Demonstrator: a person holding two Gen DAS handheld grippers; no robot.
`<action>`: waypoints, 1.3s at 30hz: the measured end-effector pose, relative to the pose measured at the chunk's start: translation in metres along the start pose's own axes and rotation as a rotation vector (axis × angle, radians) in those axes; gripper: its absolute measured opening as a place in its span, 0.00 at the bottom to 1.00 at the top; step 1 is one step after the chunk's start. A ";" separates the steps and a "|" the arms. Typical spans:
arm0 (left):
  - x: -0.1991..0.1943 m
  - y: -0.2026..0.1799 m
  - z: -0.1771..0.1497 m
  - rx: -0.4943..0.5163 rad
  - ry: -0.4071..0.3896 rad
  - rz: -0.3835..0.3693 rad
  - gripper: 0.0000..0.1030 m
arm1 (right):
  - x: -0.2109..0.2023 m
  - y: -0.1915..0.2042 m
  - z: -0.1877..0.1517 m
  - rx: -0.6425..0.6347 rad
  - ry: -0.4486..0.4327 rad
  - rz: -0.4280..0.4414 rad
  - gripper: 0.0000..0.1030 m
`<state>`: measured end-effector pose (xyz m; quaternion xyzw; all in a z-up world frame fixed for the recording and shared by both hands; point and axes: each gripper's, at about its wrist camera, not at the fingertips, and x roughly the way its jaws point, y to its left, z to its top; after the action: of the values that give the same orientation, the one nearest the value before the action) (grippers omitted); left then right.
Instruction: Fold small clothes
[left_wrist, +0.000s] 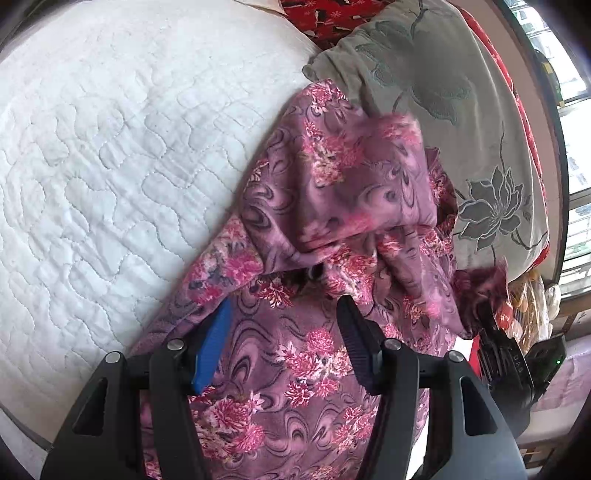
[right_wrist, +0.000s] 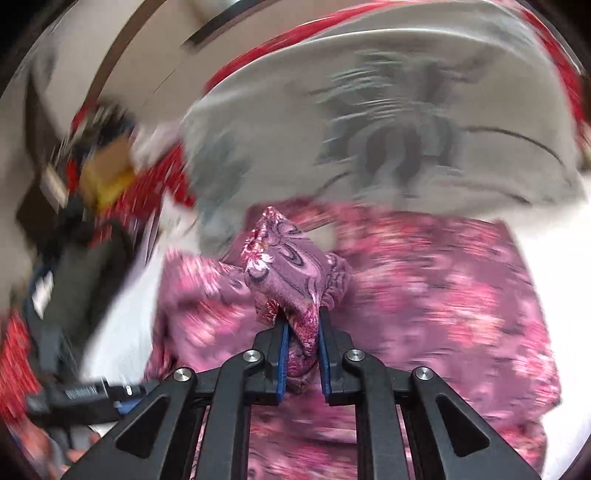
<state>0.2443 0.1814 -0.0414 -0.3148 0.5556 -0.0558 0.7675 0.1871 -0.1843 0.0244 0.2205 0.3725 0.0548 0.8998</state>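
Black gripper (left_wrist: 284, 325) linkages, silver screws, blue finger pads (left_wrist: 212, 343)

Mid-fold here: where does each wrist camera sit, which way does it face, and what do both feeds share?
Left wrist: behind the left gripper, angled down at the purple floral garment on the white quilt; jaws open, and the right gripper shows at its right edge.
Right wrist: behind the right gripper, shut on a garment fold; background blurred.
Shared: the garment and the grey floral pillow.
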 end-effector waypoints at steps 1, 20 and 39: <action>0.001 -0.002 0.000 -0.003 -0.001 0.003 0.56 | -0.005 -0.014 0.002 0.043 -0.003 0.007 0.12; -0.001 -0.011 0.002 -0.046 -0.015 -0.011 0.56 | 0.011 -0.093 -0.017 0.392 0.079 0.040 0.50; -0.008 -0.011 0.017 -0.132 -0.032 -0.083 0.56 | -0.035 -0.138 0.010 0.425 -0.023 0.060 0.02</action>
<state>0.2595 0.1839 -0.0257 -0.3882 0.5322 -0.0457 0.7510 0.1599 -0.3207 -0.0074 0.4171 0.3588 -0.0006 0.8350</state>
